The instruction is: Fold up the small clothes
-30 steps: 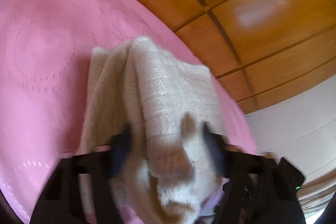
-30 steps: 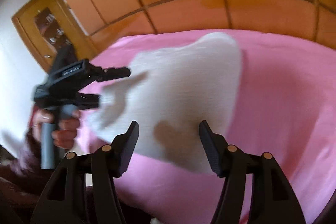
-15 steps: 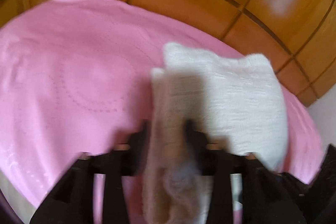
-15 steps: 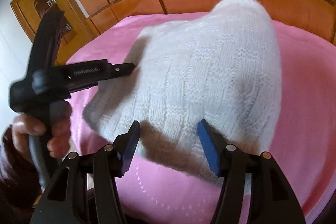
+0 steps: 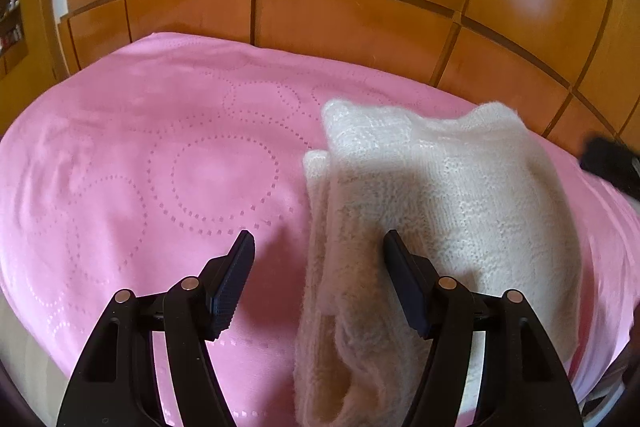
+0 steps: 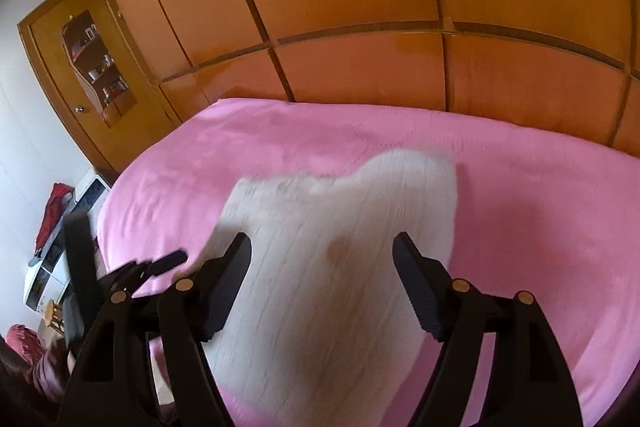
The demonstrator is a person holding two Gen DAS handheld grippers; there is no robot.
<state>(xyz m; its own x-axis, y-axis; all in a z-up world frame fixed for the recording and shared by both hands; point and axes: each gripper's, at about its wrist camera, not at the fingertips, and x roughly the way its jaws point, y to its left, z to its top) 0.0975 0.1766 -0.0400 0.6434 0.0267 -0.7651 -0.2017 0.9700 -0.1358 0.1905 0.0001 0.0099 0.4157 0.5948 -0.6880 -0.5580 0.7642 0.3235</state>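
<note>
A cream knitted woollen garment [image 5: 432, 195], folded, lies on the pink embossed bedspread [image 5: 160, 155]. Left tongs [image 5: 318, 275], jaws just opened, straddle its long near fold; right tongs [image 6: 322, 279], likewise released, hover above.

My left gripper [image 5: 318, 255] points down at an angle, jaws just been opening, now apart w/ cloth lying loose between them, pads not pressing. My right gripper [image 6: 322, 255] is also angled down, jaws just been opening, wide apart, gripping nothing.
</note>
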